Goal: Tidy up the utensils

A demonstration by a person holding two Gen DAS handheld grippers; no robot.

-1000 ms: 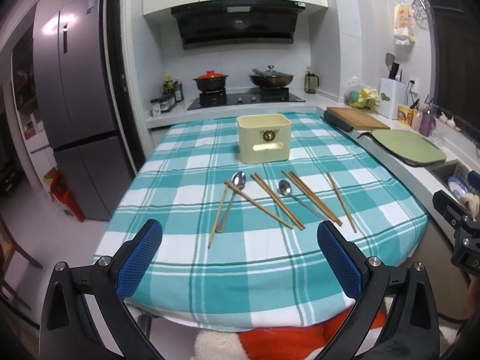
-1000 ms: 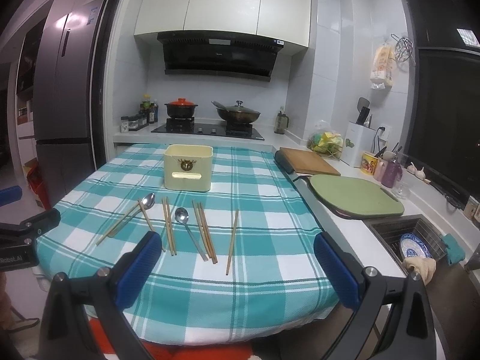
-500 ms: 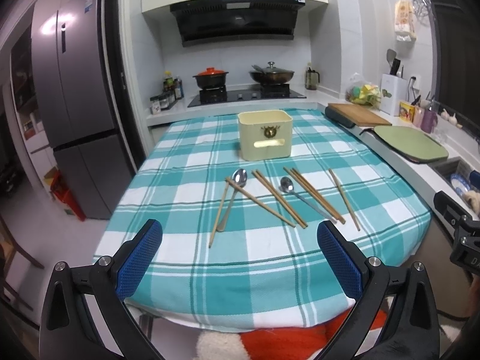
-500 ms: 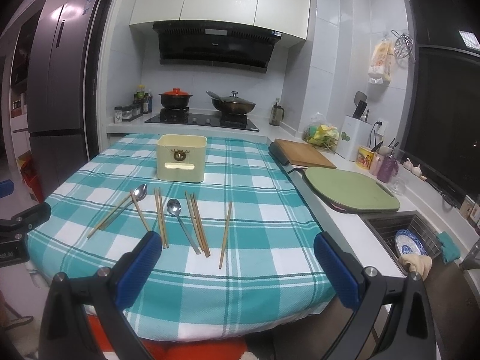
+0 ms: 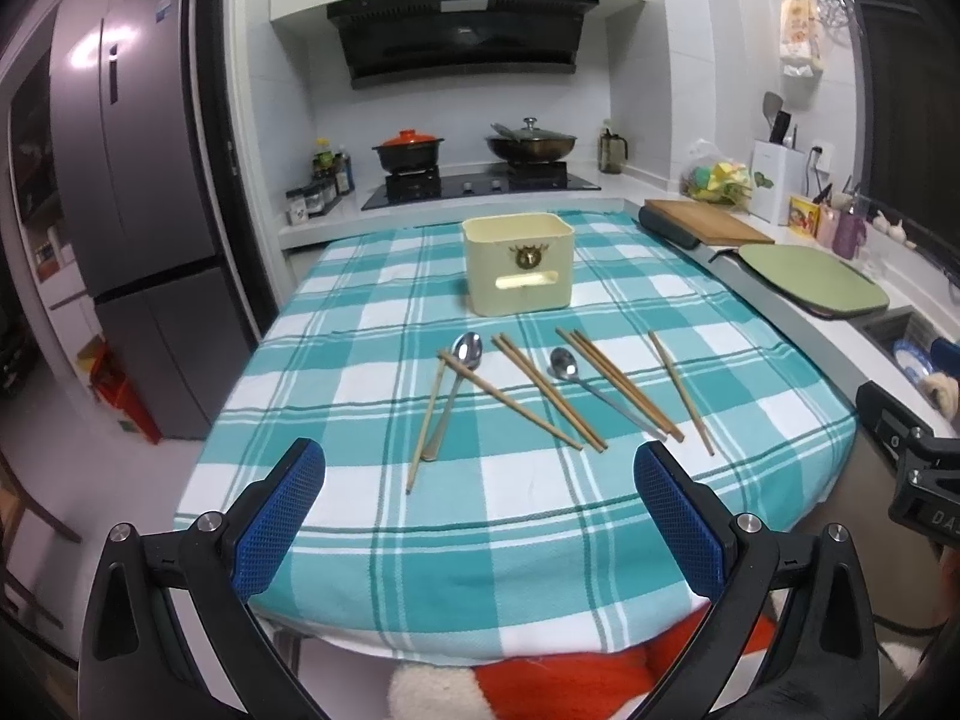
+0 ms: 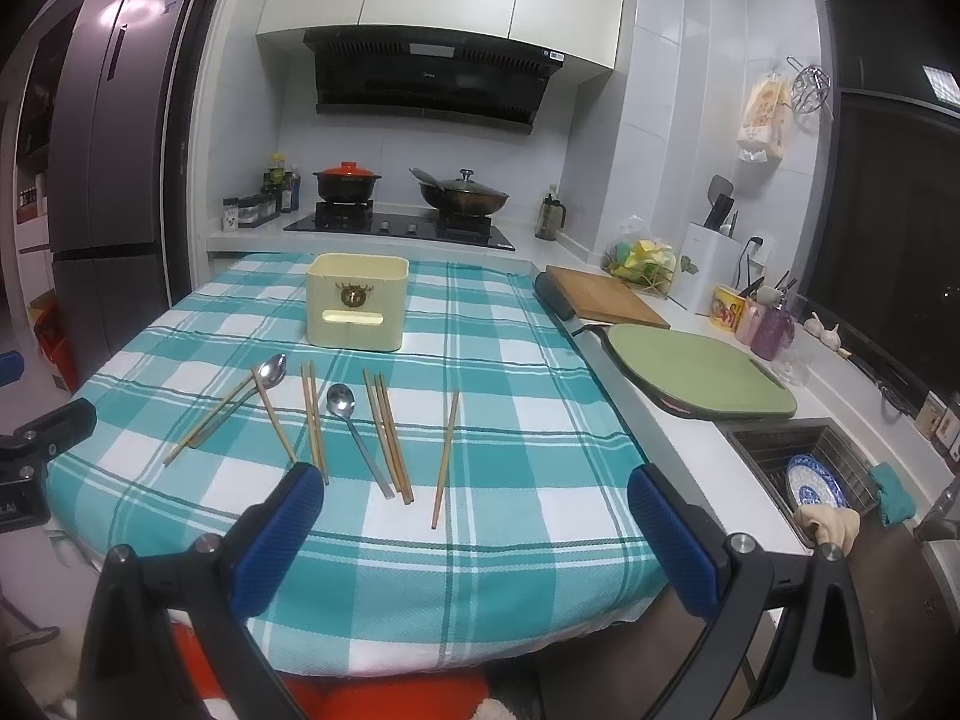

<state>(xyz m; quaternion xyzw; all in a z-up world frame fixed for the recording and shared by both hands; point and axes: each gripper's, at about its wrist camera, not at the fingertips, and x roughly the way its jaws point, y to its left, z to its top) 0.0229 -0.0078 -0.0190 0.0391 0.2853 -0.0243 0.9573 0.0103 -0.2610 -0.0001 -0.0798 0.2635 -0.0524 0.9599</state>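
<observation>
A: Both views have closed in on the desk since the earlier frames; the utensils themselves lie as they did. Item one?

B: Left tool, fingers spread wide, nothing between the blue pads. It hangs over the near edge of the desk, which carries a teal checked cloth.

A: Item two?

B: Right tool, likewise spread wide and empty, over the near right part of the desk.

A: Utensils?

B: Two spoons, several chopsticks, all flat on the cloth in a loose row at mid-desk. Left spoon, bowl far, handle near; one chopstick lies across it on a slant, another chopstick just beside it on the left. Chopstick pair next to the right. Right spoon, bowl far, handle running near and right. Second chopstick pair just beside it, touching at the near end as far as can be told. Single chopstick furthest right, apart from the rest.

A: Container?

B: Cream holder box, upright, open top, just beyond the row, touching none of it. Contents cannot be seen.

A: Surroundings?

B: Stove with two pots far, green board right
</observation>
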